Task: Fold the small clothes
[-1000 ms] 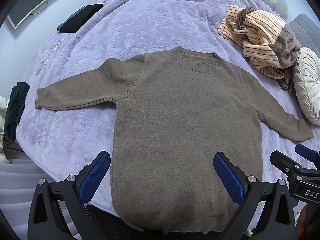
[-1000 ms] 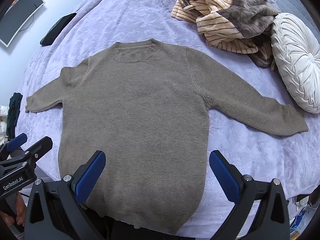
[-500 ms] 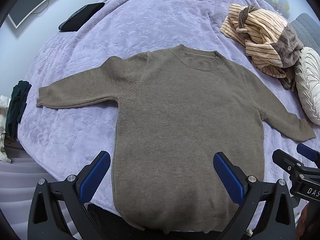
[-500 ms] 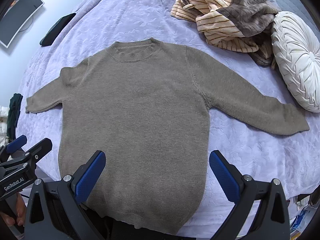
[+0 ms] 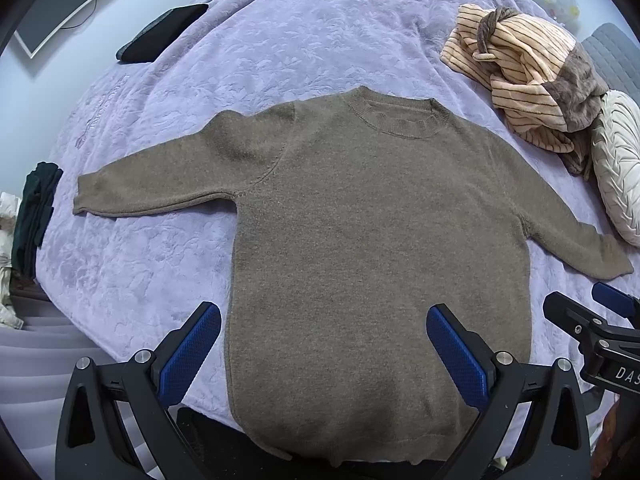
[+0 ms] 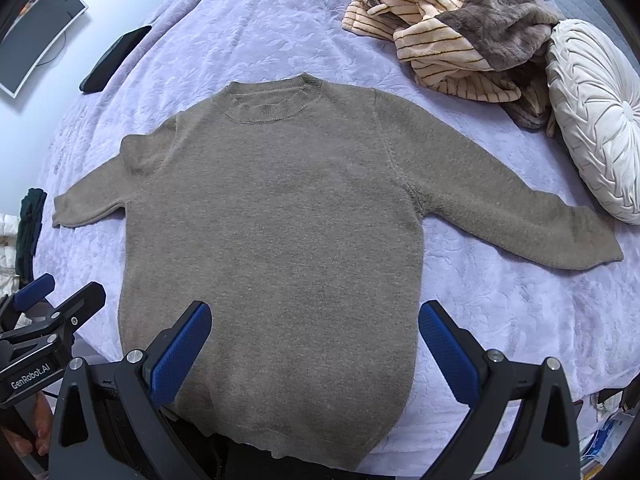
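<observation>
Bedspread (image 5: 168, 264) and sweater (image 5: 380, 240) unchanged; claws unmoved.

Lilac bedspread (image 5: 280, 52); striped blanket (image 6: 452, 24) heaped beside round white cushion (image 6: 596, 120); dark flat item (image 5: 160, 34) far left.

Sweater (image 5: 372, 240): plain taupe-brown knit, ribbed at the collar. Bedspread (image 5: 280, 52): lilac, embossed with a leaf pattern. Fleece garment (image 6: 452, 20): cream with thin dark-brown stripes, joined to a plain grey-brown panel. Round cushion (image 6: 600, 120): off-white, pleated in rays from its centre. Flat item (image 5: 160, 34) at the far edge of the bedspread: black. Left gripper (image 5: 320, 354) and right gripper (image 6: 316, 350): black frames, with blue textured pads (image 5: 188, 356).
</observation>
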`<state>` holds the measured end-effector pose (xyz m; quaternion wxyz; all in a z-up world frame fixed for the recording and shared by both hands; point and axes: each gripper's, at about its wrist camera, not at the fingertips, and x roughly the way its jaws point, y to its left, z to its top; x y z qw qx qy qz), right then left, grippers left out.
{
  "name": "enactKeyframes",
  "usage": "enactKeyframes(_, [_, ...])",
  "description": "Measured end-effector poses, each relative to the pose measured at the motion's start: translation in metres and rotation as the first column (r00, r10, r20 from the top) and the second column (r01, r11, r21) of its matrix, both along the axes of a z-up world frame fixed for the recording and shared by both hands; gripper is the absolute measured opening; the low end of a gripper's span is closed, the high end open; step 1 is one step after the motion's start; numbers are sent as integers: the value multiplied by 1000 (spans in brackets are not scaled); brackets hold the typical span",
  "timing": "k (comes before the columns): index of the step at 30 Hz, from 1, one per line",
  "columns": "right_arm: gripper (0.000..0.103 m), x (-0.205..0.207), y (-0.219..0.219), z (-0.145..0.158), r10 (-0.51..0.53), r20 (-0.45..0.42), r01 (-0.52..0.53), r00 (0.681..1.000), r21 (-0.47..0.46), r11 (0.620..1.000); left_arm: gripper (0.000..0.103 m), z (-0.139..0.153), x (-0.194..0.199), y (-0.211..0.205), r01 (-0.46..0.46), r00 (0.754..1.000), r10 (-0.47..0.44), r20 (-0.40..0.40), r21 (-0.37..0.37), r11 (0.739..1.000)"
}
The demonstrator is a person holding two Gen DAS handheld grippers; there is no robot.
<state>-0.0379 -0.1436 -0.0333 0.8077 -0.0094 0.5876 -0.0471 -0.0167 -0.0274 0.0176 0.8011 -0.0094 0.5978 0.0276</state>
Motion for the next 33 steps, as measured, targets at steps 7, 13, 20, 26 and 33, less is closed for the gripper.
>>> enactKeyframes(7, [103, 2, 1, -1, -3, -5, 3, 1000, 0, 1000, 103, -1, 2, 3, 7, 1000, -7, -5, -16, 1000])
enactKeyframes(13, [103, 2, 1, -1, -14, -3, 14, 1000, 7, 1000, 103, -5, 4, 4, 26, 1000, -26, -12, -53, 998])
enactKeyframes(20, [103, 5, 8, -3, -38, -14, 38, 999, -14, 999, 103, -12, 12, 11, 49, 998, -52, -24, -117, 992])
enactKeyframes(26, [103, 11, 26, -11, -52, -30, 50, 998, -40, 998, 103, -26, 18, 28, 67, 996, -75, -47, -159, 985])
enactKeyframes(33, [103, 18, 61, -30, -38, -64, 37, 997, -21, 999, 103, -43, 28, 76, 34, 997, -51, -52, -276, 961])
